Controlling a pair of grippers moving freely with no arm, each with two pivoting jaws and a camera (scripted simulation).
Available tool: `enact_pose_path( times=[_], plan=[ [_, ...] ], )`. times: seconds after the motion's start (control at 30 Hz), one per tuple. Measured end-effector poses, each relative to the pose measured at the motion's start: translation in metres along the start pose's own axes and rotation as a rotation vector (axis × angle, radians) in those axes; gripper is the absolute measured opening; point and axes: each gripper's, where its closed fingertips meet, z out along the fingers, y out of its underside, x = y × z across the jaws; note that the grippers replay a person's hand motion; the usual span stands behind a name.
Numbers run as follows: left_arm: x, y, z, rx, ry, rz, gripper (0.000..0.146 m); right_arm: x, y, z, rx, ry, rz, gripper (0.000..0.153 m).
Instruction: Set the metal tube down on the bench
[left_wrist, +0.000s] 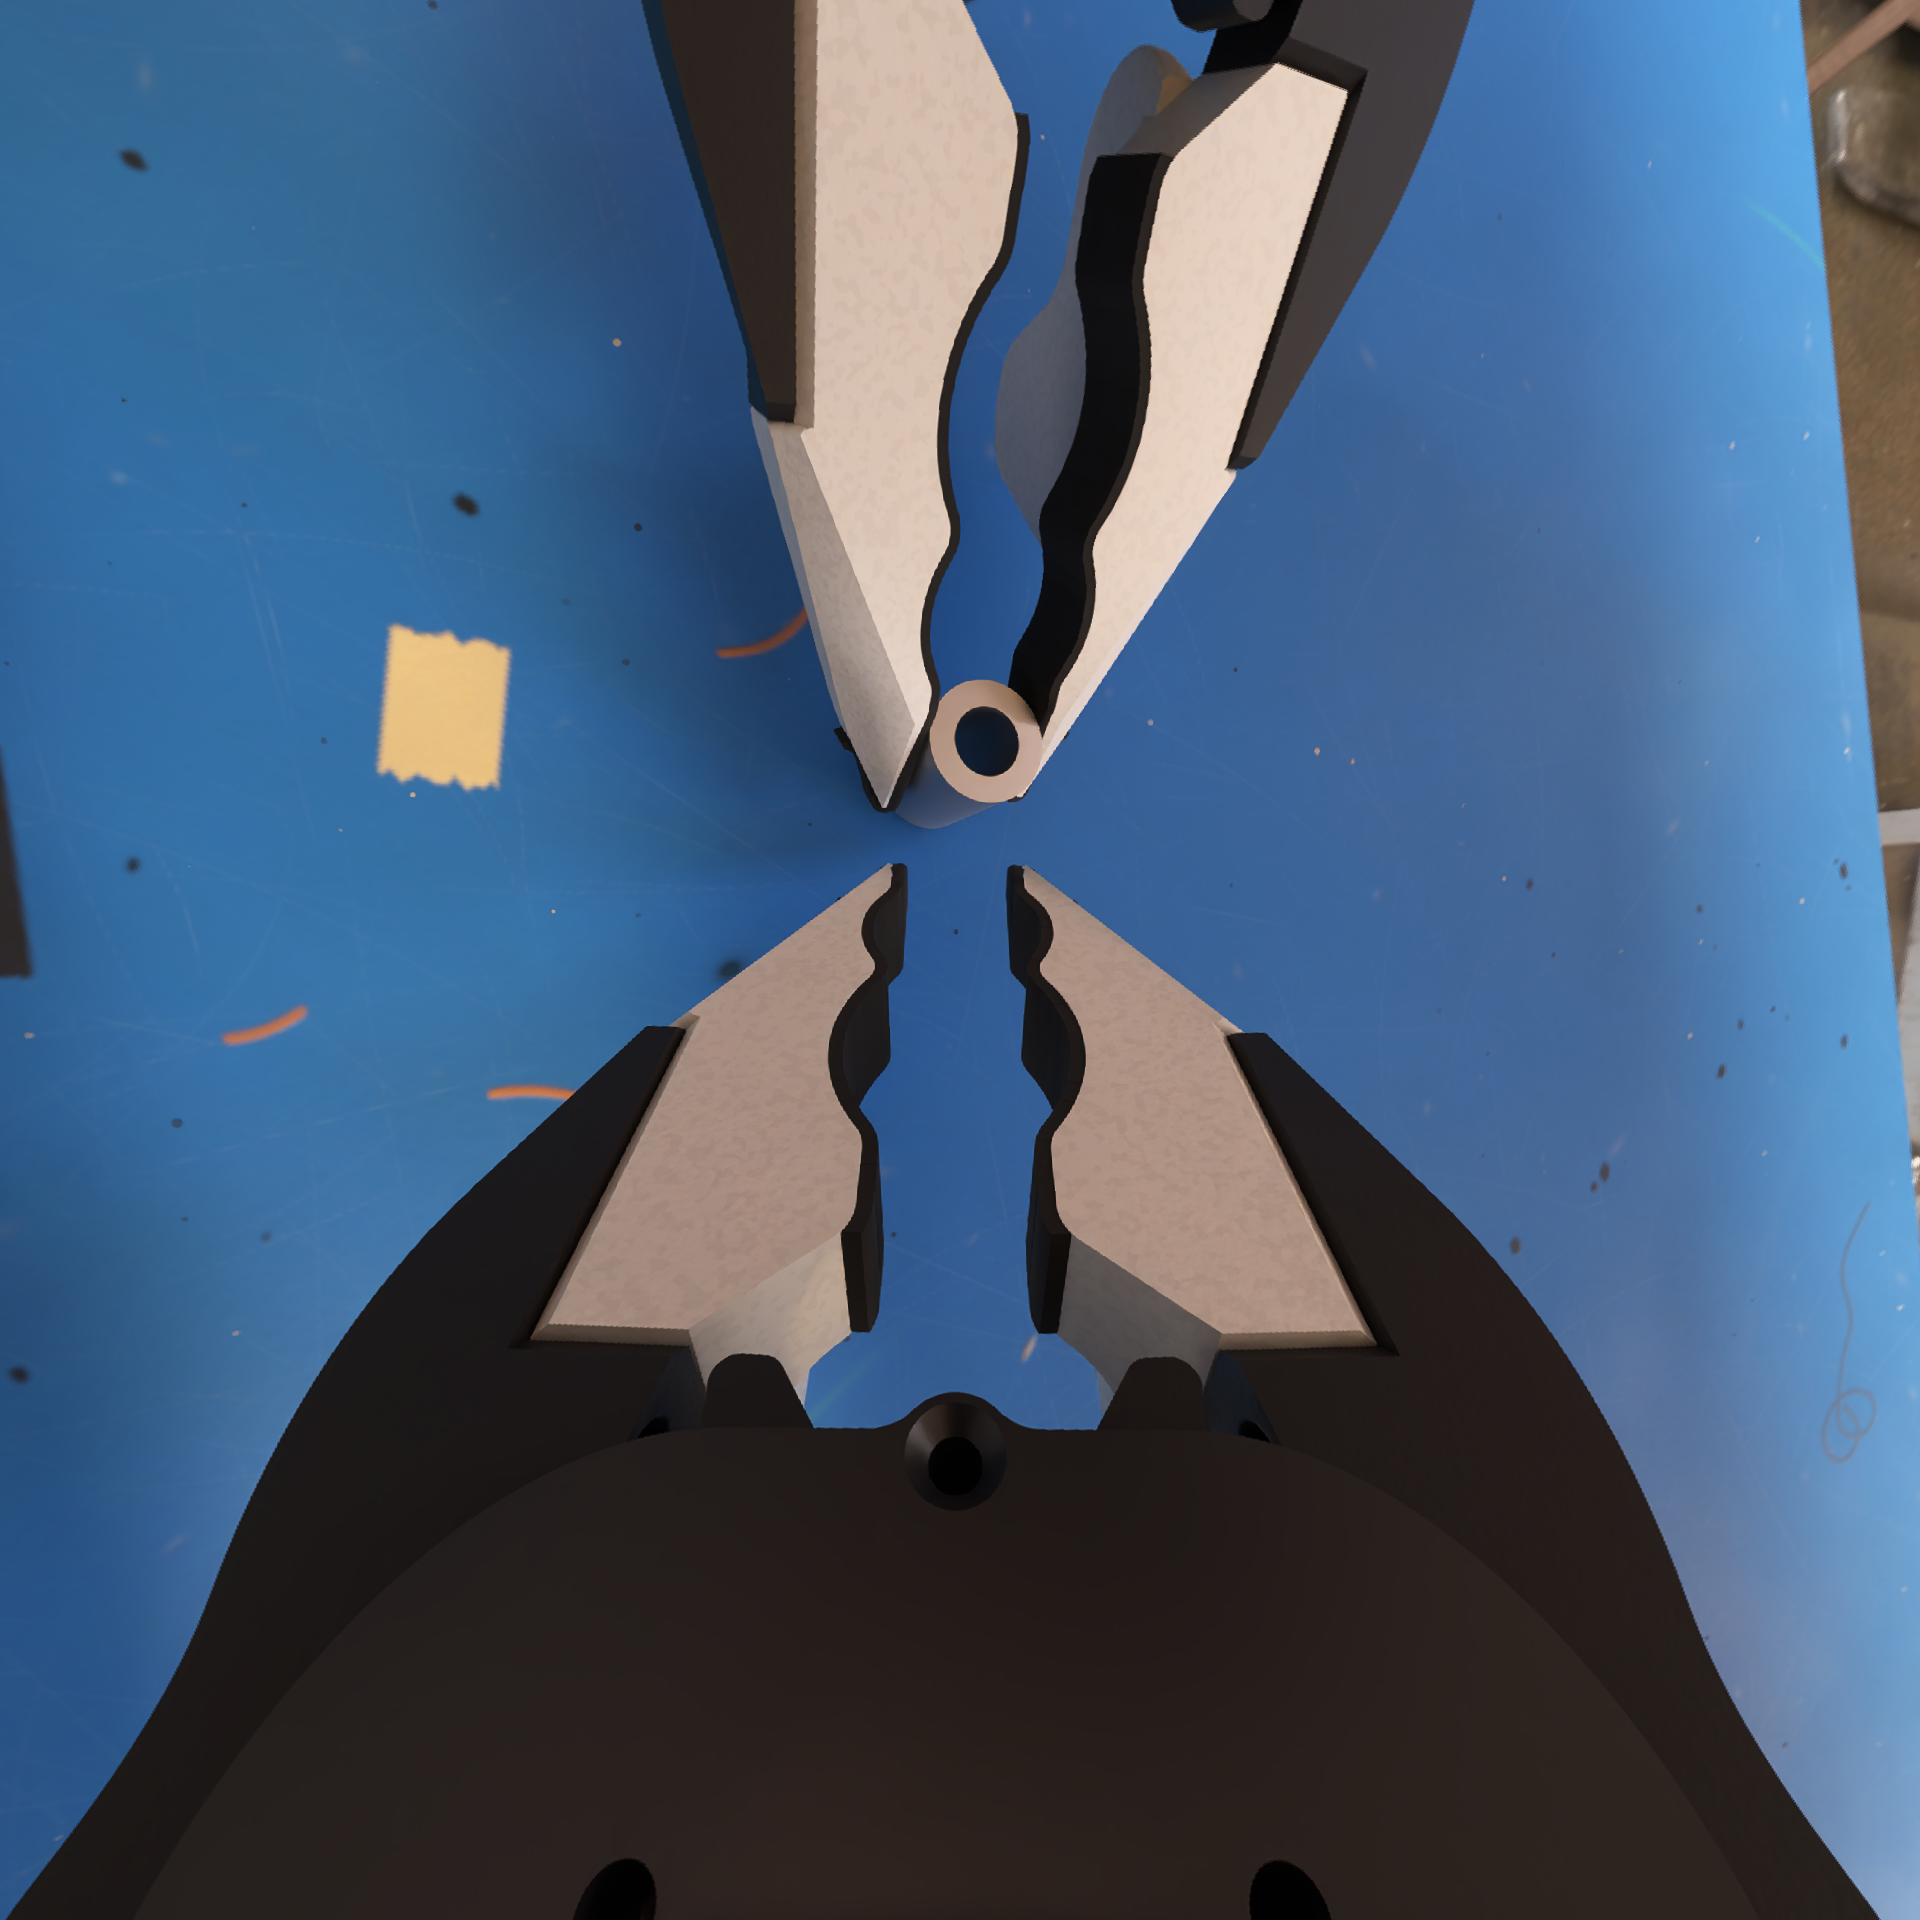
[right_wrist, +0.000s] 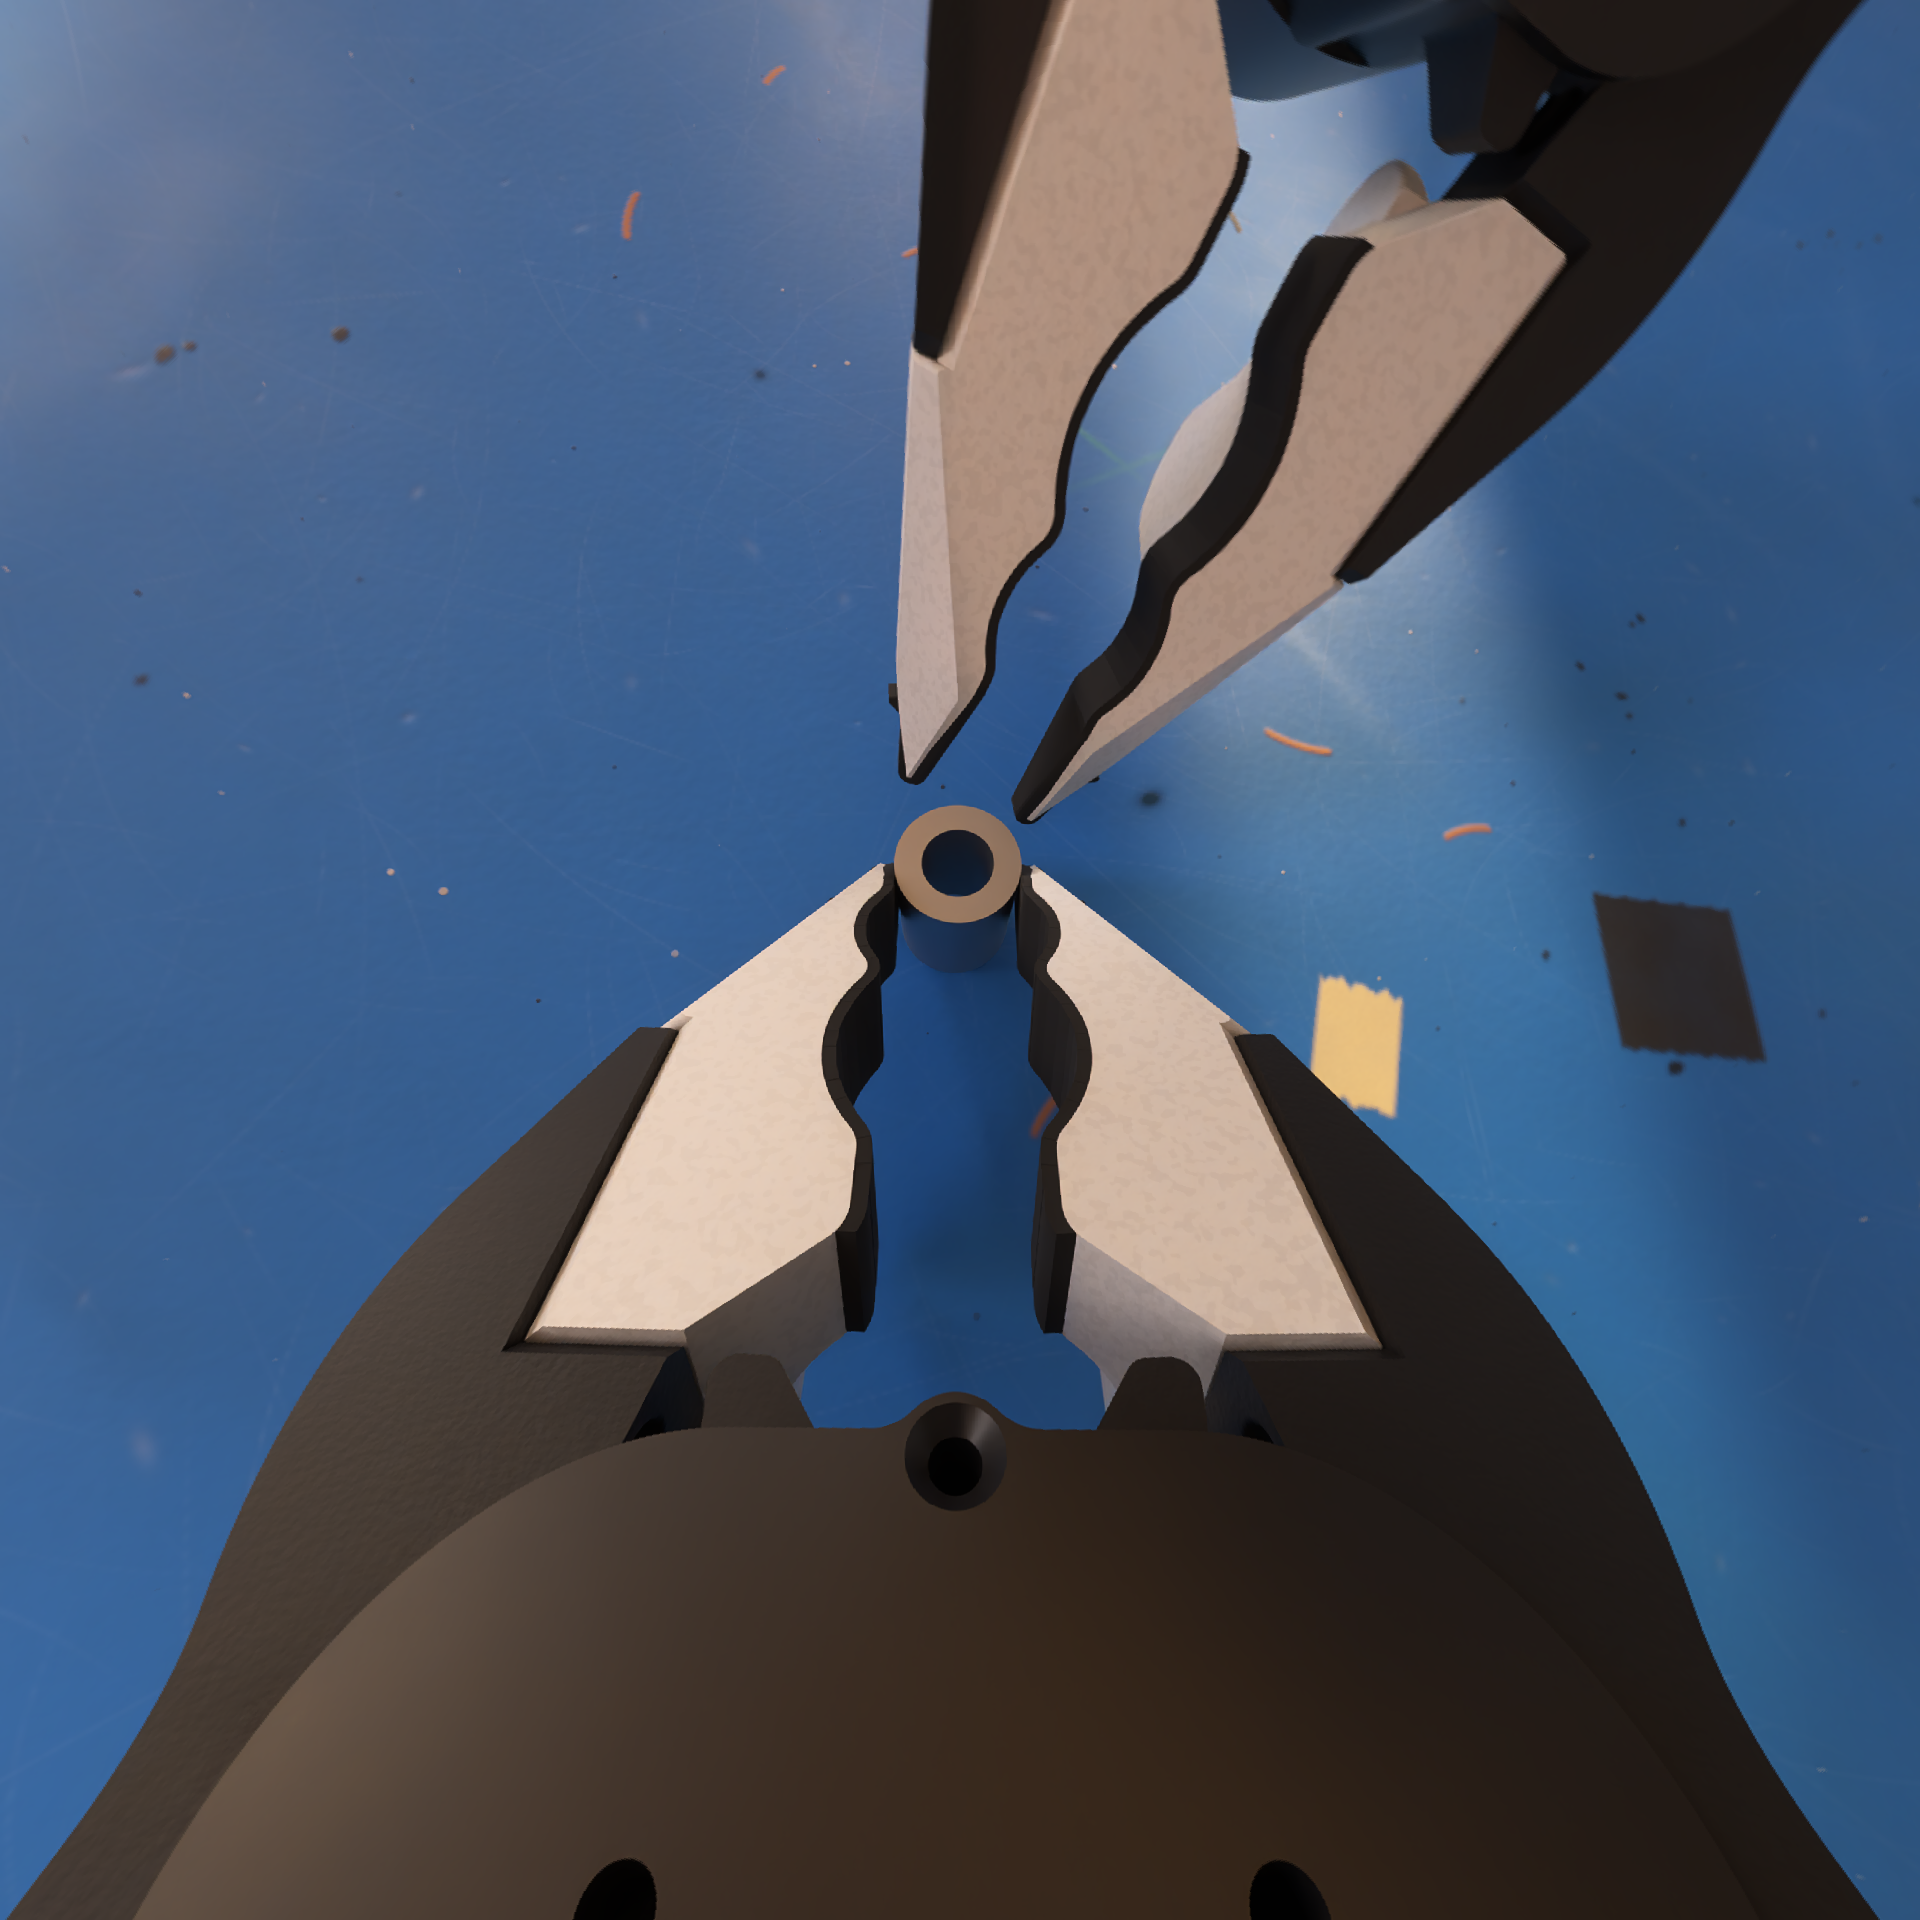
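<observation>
The metal tube (right_wrist: 908, 862) is a short beige cylinder seen end-on, its bore facing the camera. My right gripper (right_wrist: 957, 883) is shut on it at the fingertips, above the blue bench (right_wrist: 416, 623). Whether the tube's lower end touches the bench is hidden. In the left wrist view the tube (left_wrist: 940, 740) sits between the tips of the right gripper (left_wrist: 956, 795), which comes in from the top. My left gripper (left_wrist: 956, 873) is open and empty, its tips just short of the tube. It also shows in the right wrist view (right_wrist: 971, 795), coming in from the top.
A yellow tape piece (left_wrist: 444, 707) and a black patch (right_wrist: 1678, 977) lie flat on the bench, with orange shavings (left_wrist: 265, 1025) and dark specks scattered about. The bench's right edge (left_wrist: 1823, 416) borders brown ground.
</observation>
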Motion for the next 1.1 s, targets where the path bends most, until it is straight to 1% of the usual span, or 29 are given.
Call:
enact_pose_path(
  times=[0.2, 0.3, 0.4, 0.57, 0.63, 0.7, 0.9, 1.0, 1.1],
  plan=[
    [-0.0011, 0.0011, -0.0007, -0.03, -0.012, 0.048, 0.017, 0.0013, -0.0013, 0.0026, -0.019, 0.032, -0.073, 0.022],
    [-0.0006, 0.0015, -0.0008, -0.05, 0.007, 0.031, 0.017, 0.0009, -0.0017, 0.0031, -0.031, 0.052, -0.142, 0.022],
    [-0.0004, 0.002, -0.0011, -0.082, 0.013, 0.048, 0.016, 0.0008, -0.0022, 0.0037, -0.048, 0.057, -0.19, 0.022],
    [-0.0002, 0.0009, -0.0005, -0.083, 0.04, 0.015, 0.015, 0.0003, -0.0019, 0.003, -0.099, 0.075, -0.287, 0.022],
    [-0.0003, 0.0009, -0.0004, -0.078, 0.059, -0.016, 0.015, 0.0, -0.0021, 0.0031, -0.117, 0.083, -0.305, 0.022],
    [0.0001, 0.0011, -0.0003, -0.088, 0.058, -0.014, 0.015, -0.0007, -0.0023, 0.0032, -0.129, 0.092, -0.324, 0.022],
    [0.0007, 0.0017, -0.0004, -0.065, 0.057, -0.025, 0.015, -0.0011, -0.0025, 0.0036, -0.131, 0.095, -0.327, 0.022],
    [-0.0012, 0.0029, -0.0014, -0.04, 0.053, -0.033, 0.017, 0.0012, -0.0029, 0.0045, -0.087, 0.057, -0.232, 0.022],
    [-0.0015, 0.0049, -0.0029, -0.03, 0.015, -0.004, 0.017, 0.0022, -0.0028, 0.0059, 0.004, -0.02, -0.101, 0.022]
  ],
)
